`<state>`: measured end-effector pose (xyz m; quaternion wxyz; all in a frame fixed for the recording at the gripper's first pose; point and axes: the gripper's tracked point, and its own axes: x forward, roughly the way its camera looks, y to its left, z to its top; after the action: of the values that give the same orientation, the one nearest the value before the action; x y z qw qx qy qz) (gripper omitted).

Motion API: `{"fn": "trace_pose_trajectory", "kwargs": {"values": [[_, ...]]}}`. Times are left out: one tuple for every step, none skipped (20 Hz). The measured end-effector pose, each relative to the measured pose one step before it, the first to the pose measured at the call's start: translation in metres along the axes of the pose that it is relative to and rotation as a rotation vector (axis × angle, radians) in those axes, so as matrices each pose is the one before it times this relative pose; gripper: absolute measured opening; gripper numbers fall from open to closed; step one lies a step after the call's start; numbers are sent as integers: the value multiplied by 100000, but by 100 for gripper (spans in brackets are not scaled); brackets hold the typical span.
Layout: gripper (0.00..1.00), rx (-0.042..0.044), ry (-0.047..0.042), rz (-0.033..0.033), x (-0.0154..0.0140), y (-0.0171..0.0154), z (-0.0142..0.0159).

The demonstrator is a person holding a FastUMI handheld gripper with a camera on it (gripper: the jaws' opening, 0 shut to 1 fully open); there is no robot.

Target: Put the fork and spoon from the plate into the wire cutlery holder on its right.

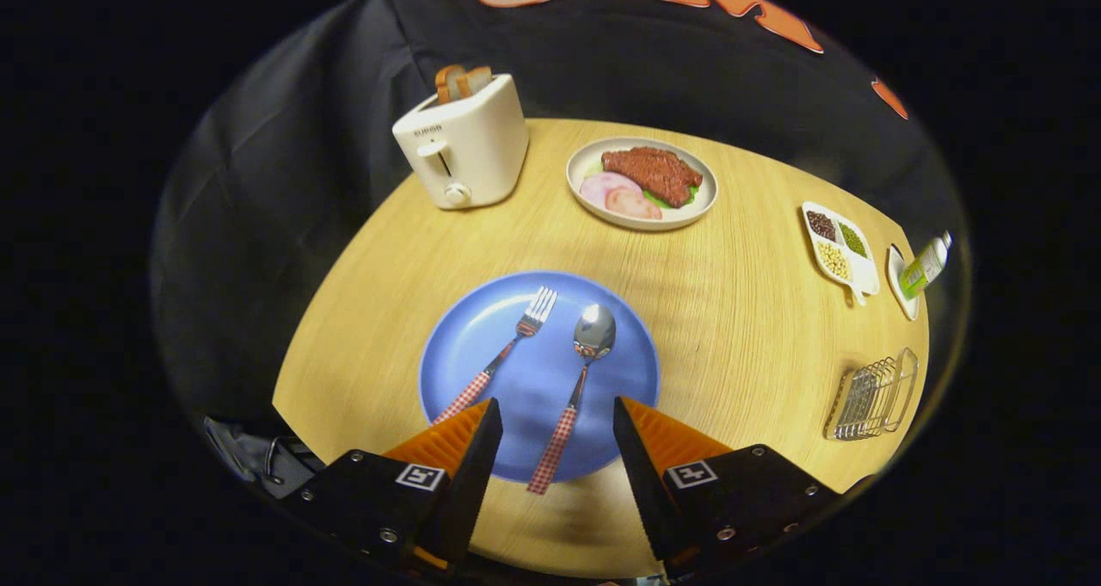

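A blue plate (507, 328) lies on the wooden table just ahead of my fingers. On it rest a fork (503, 354) and a spoon (576, 379), both with red-checked handles pointing toward me. The fork lies to the left, its handle end running under my left finger. The spoon's handle end sits between my two fingers, with a gap on each side. My gripper (557, 410) hangs open above the plate's near rim, holding nothing. The wire cutlery holder (873, 395) stands far to the right of the plate, near the table's edge.
A white toaster (464, 143) with bread slices stands beyond the plate on the left. A plate of meat and ham (642, 181) sits at the back. A divided dish of beans (841, 246) and a small bottle on a saucer (922, 268) lie behind the holder.
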<state>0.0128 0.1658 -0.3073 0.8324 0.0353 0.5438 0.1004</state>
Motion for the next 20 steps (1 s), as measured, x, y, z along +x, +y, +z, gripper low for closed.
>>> {"fn": "trace_pose_trajectory", "kwargs": {"values": [[77,131,4872,-471,649,96,-360],[72,733,5384,-302,430,-115,-608],[70,996,4748,37,535,83,-576],[65,640,3386,-298,574,42,-277],[62,796,2594,-489,520,2,-326],[57,1079,3044,-885,440,-113,-266],[53,1715,3503,96,358,172,-496],[42,1331,4496,143,369,88,-527],[32,1817,3445,-1206,-40,-61,-388],[21,494,1262,-1,486,102,2],[19,277,-253,298,-242,155,265],[16,123,-477,206,24,150,192],[15,794,-586,140,70,61,78],[12,1268,-835,505,39,107,246],[10,573,-348,-95,-153,-181,-68],[8,1037,-1601,549,-236,-34,180],[7,1224,-2306,738,-332,-103,269],[7,1225,-2705,156,-605,-284,432],[7,1359,-2644,59,-735,-435,306],[7,2225,-2380,97,-784,-435,310]]}}
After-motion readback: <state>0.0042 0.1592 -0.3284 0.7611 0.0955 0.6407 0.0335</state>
